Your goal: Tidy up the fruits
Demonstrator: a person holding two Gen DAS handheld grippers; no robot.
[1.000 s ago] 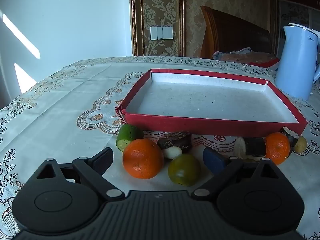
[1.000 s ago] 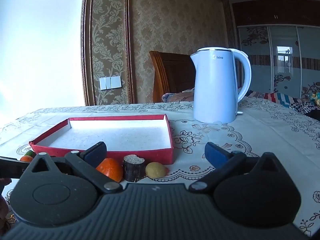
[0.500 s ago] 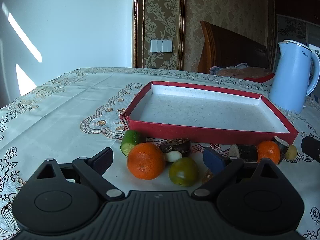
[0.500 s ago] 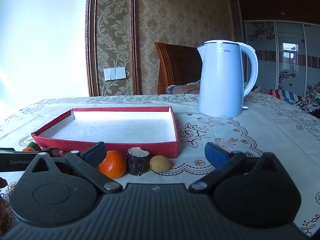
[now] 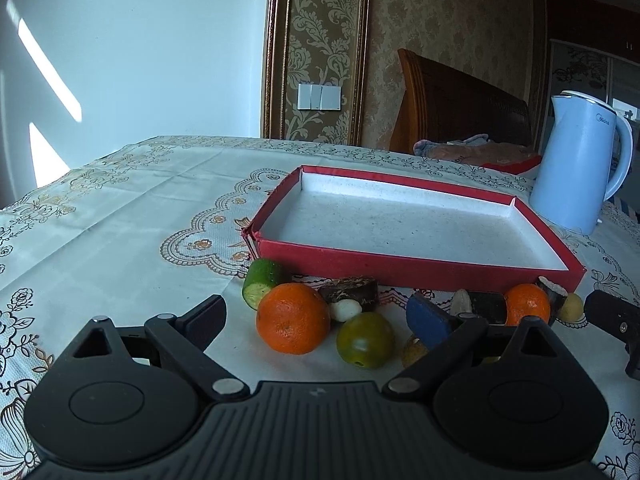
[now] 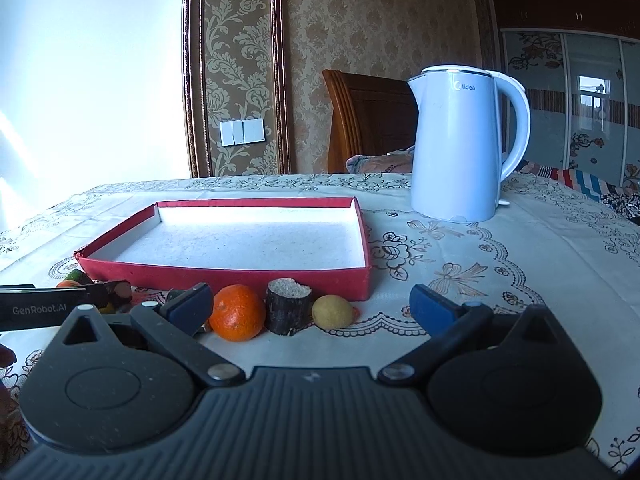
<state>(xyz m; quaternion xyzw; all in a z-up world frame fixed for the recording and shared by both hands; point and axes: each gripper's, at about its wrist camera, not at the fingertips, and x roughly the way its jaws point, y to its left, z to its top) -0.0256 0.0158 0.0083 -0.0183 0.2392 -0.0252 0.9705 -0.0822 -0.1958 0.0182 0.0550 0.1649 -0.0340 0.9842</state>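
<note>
A shallow red tray (image 5: 416, 269) (image 6: 224, 276) with a white floor lies empty on the tablecloth. Fruit pieces line its near side. In the left wrist view an orange (image 5: 293, 323), a green round fruit (image 5: 365, 345), a cucumber piece (image 5: 262, 287), a dark chunk (image 5: 354, 288) and a second orange (image 5: 527, 309) lie there. My left gripper (image 5: 316, 318) stands open just short of the first orange. In the right wrist view an orange (image 6: 237, 317), a dark cut piece (image 6: 288, 305) and a small yellow fruit (image 6: 332, 312) sit ahead of my open right gripper (image 6: 310, 304).
A pale blue electric kettle (image 6: 458, 144) (image 5: 578, 166) stands behind the tray's right corner. A wooden chair (image 6: 368, 120) with cloth on it is past the table's far edge. The left gripper's body (image 6: 40, 309) shows at the left of the right wrist view.
Both cameras have pulled back and risen a little, so tray and fruit sit farther off. The right gripper's edge has come into the left wrist view at the right.
</note>
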